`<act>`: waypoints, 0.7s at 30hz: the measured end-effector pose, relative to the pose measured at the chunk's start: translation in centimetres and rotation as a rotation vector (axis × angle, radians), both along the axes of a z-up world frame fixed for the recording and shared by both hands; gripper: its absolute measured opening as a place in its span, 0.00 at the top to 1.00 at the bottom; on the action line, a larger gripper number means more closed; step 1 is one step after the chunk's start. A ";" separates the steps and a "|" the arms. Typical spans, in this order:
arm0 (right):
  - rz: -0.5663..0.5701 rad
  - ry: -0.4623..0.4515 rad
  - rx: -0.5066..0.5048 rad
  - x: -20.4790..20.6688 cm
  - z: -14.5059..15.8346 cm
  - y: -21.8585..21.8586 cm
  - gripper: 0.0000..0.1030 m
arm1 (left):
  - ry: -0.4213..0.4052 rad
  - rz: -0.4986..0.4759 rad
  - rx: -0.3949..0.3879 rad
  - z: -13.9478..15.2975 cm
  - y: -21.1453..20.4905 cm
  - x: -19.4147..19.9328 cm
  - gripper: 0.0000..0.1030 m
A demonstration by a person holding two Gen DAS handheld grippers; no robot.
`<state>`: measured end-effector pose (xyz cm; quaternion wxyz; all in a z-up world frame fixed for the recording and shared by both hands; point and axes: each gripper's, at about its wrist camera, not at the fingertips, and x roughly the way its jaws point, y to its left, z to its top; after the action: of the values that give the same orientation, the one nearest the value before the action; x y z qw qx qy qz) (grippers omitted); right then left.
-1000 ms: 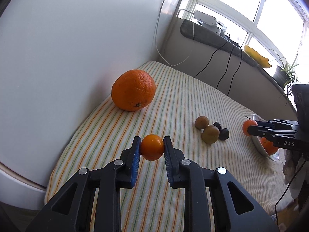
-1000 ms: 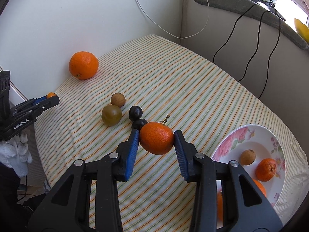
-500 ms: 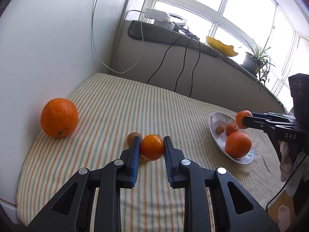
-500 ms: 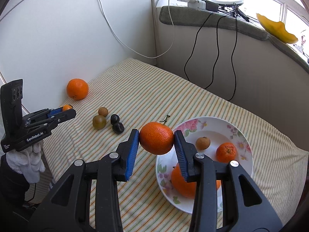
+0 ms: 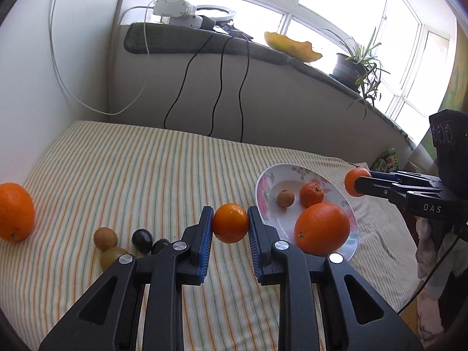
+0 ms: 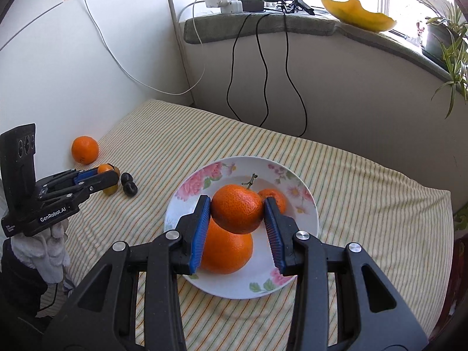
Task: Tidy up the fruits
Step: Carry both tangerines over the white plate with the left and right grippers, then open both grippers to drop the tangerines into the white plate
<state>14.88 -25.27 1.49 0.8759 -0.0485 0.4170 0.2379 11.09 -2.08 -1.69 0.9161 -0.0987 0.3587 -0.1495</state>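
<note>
My left gripper (image 5: 230, 223) is shut on a small smooth orange (image 5: 230, 223), held above the striped cloth just left of the floral plate (image 5: 264, 185). My right gripper (image 6: 237, 213) is shut on a stemmed tangerine (image 6: 237, 212) and holds it over the plate (image 6: 304, 204). The plate holds a large orange (image 5: 321, 228), a small tangerine (image 5: 311, 194) and a small brown fruit (image 5: 285, 198). Another large orange (image 5: 14, 215) lies far left by the wall. Two brown-green fruits (image 5: 105, 237) and two dark plums (image 5: 142, 239) lie on the cloth.
The striped cloth (image 5: 146, 169) covers the table. A white wall runs along the left, a low wall with hanging cables (image 5: 216, 93) behind. The sill above carries a power strip, a yellow melon rind (image 5: 292, 47) and a potted plant.
Both grippers swung right with their fruit. The right gripper now holds the tangerine over the plate's middle; the left gripper has come closer to the plate.
</note>
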 end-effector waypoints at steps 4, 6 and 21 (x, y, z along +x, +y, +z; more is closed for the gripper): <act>-0.024 0.011 0.003 0.4 -0.6 -1.4 0.62 | 0.010 -0.032 0.003 -0.4 -1.6 1.3 0.79; -0.034 0.019 0.005 0.7 -1.0 -1.8 0.62 | 0.013 -0.045 0.006 -0.6 -2.3 1.7 0.79; -0.062 0.115 0.068 2.5 -4.2 -3.8 0.62 | 0.047 -0.098 0.033 -1.4 -4.8 3.9 0.79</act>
<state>17.36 -29.08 -2.74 0.8585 0.0082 0.4596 0.2272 15.03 -6.92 -3.14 0.9004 -0.0694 0.3871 -0.1860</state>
